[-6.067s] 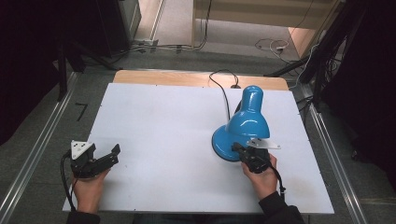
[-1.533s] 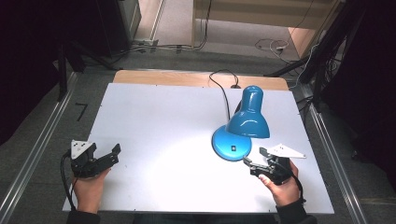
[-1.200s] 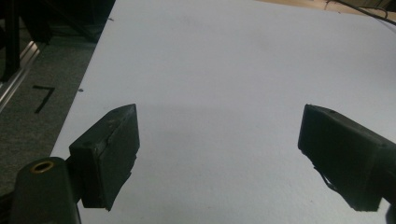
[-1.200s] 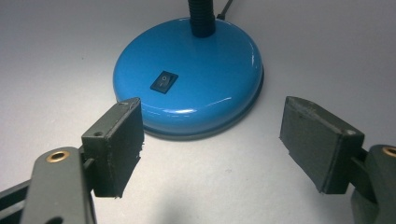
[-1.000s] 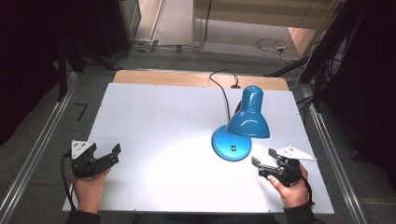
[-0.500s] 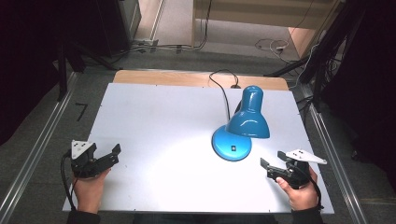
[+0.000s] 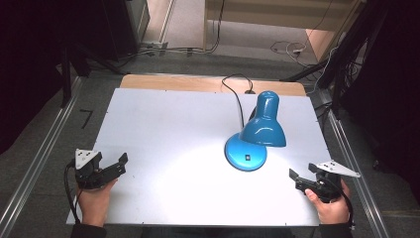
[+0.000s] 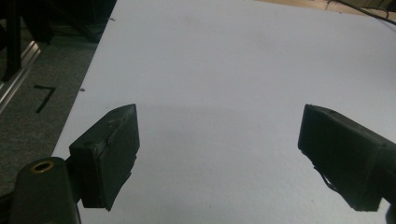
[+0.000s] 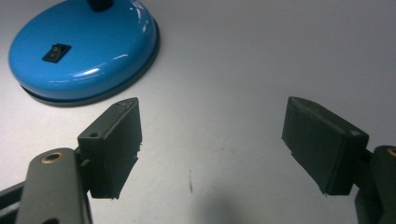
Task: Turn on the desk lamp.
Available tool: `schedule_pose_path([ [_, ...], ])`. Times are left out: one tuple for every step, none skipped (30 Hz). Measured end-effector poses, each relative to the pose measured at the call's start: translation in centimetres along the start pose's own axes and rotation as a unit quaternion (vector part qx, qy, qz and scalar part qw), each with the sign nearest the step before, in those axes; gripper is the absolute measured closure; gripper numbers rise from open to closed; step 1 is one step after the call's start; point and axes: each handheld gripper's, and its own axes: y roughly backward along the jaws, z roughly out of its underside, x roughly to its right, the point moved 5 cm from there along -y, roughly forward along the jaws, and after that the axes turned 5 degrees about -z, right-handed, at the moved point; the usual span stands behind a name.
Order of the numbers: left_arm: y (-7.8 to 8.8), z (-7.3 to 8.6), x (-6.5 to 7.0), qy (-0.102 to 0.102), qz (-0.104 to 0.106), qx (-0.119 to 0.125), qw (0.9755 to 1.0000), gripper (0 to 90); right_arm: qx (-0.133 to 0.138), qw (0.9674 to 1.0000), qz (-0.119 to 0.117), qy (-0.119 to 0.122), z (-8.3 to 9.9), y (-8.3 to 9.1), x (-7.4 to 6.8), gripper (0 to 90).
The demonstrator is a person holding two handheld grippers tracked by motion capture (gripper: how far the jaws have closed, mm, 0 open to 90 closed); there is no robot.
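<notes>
Two grippers sit low in the high view, one at each bottom corner, and both are released with nothing between their jaws. The left gripper (image 7: 116,163) rests at lower left over the bare white table (image 7: 168,124), well apart from everything. The right gripper (image 7: 300,174) hangs at lower right, near the blue lamp (image 7: 257,131), which stands right of centre, shade tipped down and lit, throwing a bright patch on the table. Its round base (image 9: 84,46) with the black switch (image 9: 56,52) fills that gripper view's upper left, so I judge this a resting pose, hands parked clear of the lamp.
</notes>
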Motion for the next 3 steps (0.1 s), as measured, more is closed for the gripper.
schedule_pose_path([
  [-0.01, -0.01, 0.02, 0.000, 0.000, 0.000, 1.0000, 13.1, -0.004, 1.0000, 0.004, -0.005, 0.13, -0.15, 0.41, 18.0],
  [-0.03, -0.02, 0.05, -0.001, 0.001, 0.000, 1.0000, 13.1, -0.009, 0.9999, 0.011, -0.008, 0.26, -0.40, 0.87, 17.4],
  [-0.05, -0.02, 0.08, -0.002, 0.000, 0.000, 1.0000, 13.1, -0.014, 0.9997, 0.016, -0.013, 0.37, -0.75, 1.22, 16.6],
])
